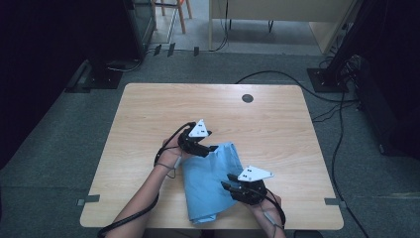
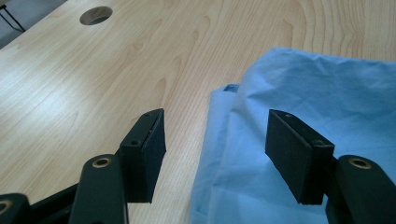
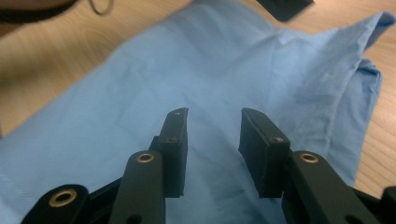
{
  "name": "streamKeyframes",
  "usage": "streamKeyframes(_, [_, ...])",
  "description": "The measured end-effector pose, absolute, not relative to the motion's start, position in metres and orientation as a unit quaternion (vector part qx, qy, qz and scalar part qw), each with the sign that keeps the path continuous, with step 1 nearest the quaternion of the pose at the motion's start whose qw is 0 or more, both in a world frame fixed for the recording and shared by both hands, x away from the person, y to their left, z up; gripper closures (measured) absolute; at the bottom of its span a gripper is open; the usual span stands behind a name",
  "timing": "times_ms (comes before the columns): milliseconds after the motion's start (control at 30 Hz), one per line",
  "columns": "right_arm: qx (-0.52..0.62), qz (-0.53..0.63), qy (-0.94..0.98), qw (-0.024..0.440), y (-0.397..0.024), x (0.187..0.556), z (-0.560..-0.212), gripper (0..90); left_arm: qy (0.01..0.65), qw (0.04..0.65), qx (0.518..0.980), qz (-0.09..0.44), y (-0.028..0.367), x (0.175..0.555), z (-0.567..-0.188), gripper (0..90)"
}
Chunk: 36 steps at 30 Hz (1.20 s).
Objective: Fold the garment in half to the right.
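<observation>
Blue cloth [image 1: 208,183] lies folded, lightly creased.

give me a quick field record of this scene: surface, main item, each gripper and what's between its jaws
surface: light wooden table with a round hole near its far edge
main item: folded blue cloth, lying flat at the near middle, a little creased
left gripper: open, at the cloth's far left corner; the cloth's edge lies under the gap, not pinched
right gripper: open, over the cloth's right side, nothing clamped
hands: one on each gripper, forearms entering from the near edge
</observation>
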State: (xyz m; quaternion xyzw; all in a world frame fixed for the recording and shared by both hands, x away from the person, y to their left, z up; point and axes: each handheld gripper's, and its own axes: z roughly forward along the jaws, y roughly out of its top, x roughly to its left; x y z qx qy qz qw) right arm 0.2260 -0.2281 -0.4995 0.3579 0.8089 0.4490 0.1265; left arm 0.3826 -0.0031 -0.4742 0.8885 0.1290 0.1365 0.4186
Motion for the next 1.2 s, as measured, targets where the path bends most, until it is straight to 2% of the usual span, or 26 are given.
streamKeyframes(267, [0.362,0.396,0.828,0.167,-0.231,0.24,-0.508,60.9,0.137,0.418,0.887,0.14,0.009,0.379,-0.476,38.0])
streamKeyframes(467, [0.364,0.392,0.827,0.174,-0.232,0.245,-0.509,59.9,0.146,0.414,0.888,0.14,0.015,0.382,-0.477,38.0])
streamKeyframes(1200, [0.339,0.435,0.823,0.137,-0.231,0.248,-0.503,52.8,0.176,0.423,0.881,0.122,0.042,0.37,-0.477,36.1])
